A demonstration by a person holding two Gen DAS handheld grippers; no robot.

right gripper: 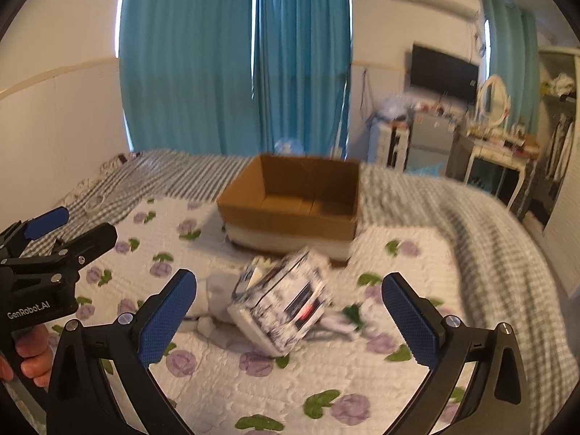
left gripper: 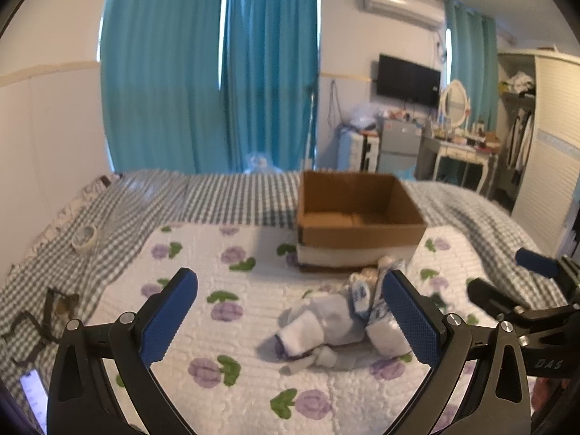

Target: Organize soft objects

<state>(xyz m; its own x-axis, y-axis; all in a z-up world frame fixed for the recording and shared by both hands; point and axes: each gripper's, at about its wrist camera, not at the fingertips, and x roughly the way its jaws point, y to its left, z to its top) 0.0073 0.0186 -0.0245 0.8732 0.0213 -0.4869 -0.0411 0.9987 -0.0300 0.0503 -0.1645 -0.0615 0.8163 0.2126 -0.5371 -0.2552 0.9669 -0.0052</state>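
Note:
A pile of soft things lies on the flowered white quilt (left gripper: 224,311): grey and white rolled socks (left gripper: 311,326) and a plastic-wrapped tissue pack (right gripper: 282,308), also in the left wrist view (left gripper: 362,293). An open cardboard box (left gripper: 359,217) stands behind the pile, also in the right wrist view (right gripper: 293,203); it looks empty. My left gripper (left gripper: 290,322) is open, above and short of the socks. My right gripper (right gripper: 290,322) is open, with the tissue pack between and beyond its fingers. Each gripper shows in the other's view, the right one (left gripper: 507,282) and the left one (right gripper: 65,232).
The quilt lies on a grey checked bedspread (left gripper: 217,192). A tape roll (left gripper: 84,237) and dark straps (left gripper: 43,315) lie at the left. Blue curtains (left gripper: 210,72), a small fridge (left gripper: 398,145), a dressing table (left gripper: 460,148) and a wardrobe (left gripper: 543,127) stand beyond the bed.

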